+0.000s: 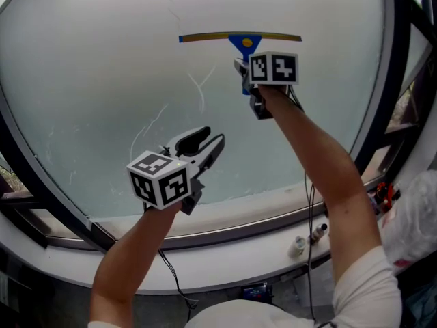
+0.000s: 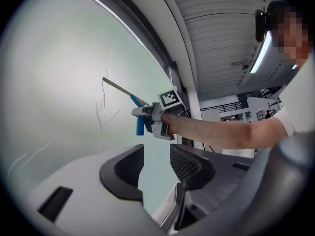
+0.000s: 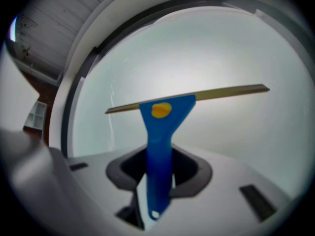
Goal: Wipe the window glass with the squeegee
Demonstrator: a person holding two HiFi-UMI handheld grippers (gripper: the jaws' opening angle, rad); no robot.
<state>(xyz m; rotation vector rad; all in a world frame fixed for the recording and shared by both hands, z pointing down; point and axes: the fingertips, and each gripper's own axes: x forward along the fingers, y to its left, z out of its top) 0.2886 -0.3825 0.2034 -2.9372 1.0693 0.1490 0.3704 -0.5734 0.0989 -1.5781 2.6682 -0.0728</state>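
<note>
Frosted window glass (image 1: 95, 67) fills the scene, bordered by a dark frame (image 1: 51, 193) above a white sill (image 1: 225, 258). Thin streaks (image 1: 201, 87) mark the pane near its centre.

The right gripper (image 1: 244, 74) is raised to the upper pane, its fingers (image 3: 194, 168) clamped on the blue handle of the squeegee (image 1: 244, 43). The blade is level, with its edge against the glass. The left gripper (image 1: 210, 141) is lower and to the left, near the pane, fingers (image 2: 189, 163) spread wide with nothing between them. Two small bottles (image 1: 298, 246) stand on the sill.
</note>
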